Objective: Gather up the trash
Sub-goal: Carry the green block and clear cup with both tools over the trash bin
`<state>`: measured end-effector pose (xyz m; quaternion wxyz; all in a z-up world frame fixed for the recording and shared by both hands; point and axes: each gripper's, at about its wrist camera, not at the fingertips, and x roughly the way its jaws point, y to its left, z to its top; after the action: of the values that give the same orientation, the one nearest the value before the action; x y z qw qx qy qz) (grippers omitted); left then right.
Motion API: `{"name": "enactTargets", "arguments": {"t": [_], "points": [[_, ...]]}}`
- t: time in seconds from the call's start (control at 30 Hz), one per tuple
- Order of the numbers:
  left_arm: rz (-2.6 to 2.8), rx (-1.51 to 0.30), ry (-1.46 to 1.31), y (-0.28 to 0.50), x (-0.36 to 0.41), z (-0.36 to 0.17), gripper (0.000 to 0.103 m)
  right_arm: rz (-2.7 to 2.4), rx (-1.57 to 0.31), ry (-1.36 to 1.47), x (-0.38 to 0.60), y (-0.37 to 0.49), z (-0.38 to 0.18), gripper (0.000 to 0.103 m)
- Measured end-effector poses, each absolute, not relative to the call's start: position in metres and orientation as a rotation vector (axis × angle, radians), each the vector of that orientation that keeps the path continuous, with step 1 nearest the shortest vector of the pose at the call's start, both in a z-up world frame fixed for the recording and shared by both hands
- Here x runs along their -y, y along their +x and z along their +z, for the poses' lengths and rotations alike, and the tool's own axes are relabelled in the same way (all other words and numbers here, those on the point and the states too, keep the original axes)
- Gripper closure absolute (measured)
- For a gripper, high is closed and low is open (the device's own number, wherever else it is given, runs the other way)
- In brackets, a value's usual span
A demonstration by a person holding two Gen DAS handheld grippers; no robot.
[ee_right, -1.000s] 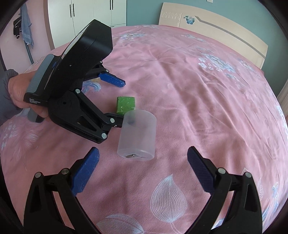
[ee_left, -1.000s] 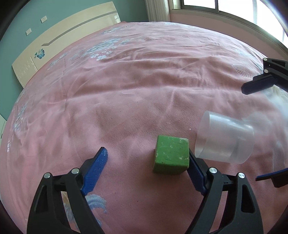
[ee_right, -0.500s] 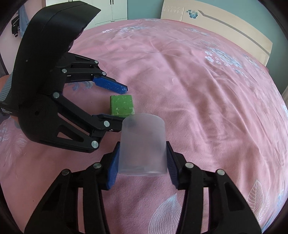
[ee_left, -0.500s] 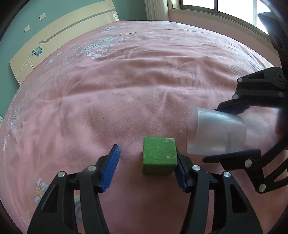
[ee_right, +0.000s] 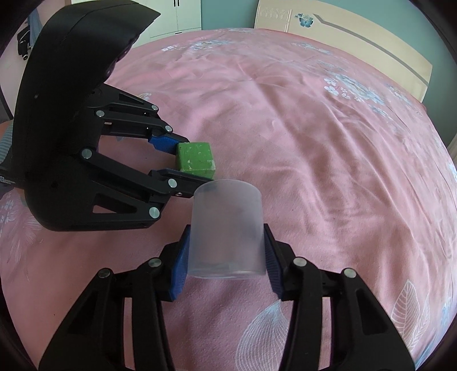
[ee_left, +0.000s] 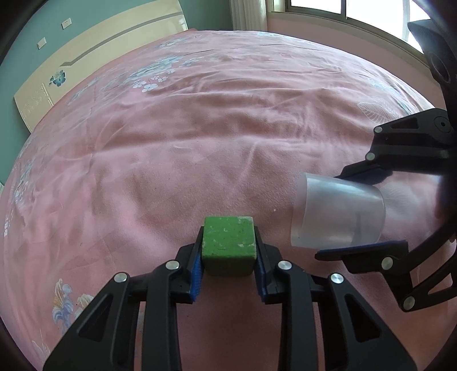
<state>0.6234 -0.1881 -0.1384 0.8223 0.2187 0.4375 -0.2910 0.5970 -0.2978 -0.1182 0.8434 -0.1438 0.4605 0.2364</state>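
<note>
1. Surface: a bed (ee_left: pixel 200 137) with a pink, flower-printed bedspread; wrinkles run across the fabric. A cream headboard (ee_left: pixel 94 57) stands at the far edge against a teal wall.
2. Left tool (ee_left: pixel 228 251): jaws closing, with a green cube (ee_left: pixel 228 242) between them. Both blue pads lie against the cube's side faces in the left wrist view; the right wrist view agrees, showing the left tool (ee_right: pixel 188 164) with one pad on each side of the cube (ee_right: pixel 195 159).
3. Cube: worn, with pale chips in the paint. It sits low against the bedspread; I cannot tell whether it is lifted clear of the fabric.
4. Right tool (ee_right: pixel 225 256): clamped on a translucent plastic cup (ee_right: pixel 227 231). The pads press the cup's wall from both sides near its nearer end.
5. Cup: lying tilted, long axis pointing away from the right wrist camera. In the left wrist view the cup (ee_left: pixel 337 214) sits just to the right of the cube, apart from it, held by the right tool (ee_left: pixel 368 211).
6. The cup's far rim lies just beside the left tool's nearer finger; contact cannot be judged.
7. A window (ee_left: pixel 342 11) is at upper right in the left wrist view.
</note>
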Motion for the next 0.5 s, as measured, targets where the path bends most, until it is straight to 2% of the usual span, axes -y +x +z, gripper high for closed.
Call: {"name": "enactTargets", "arguments": {"t": [0.5], "points": [[-0.570, -0.936, 0.452, 0.590, 0.171, -0.119, 0.071, 0.470, -0.955, -0.249, 0.304, 0.555, -0.093, 0.055]]}}
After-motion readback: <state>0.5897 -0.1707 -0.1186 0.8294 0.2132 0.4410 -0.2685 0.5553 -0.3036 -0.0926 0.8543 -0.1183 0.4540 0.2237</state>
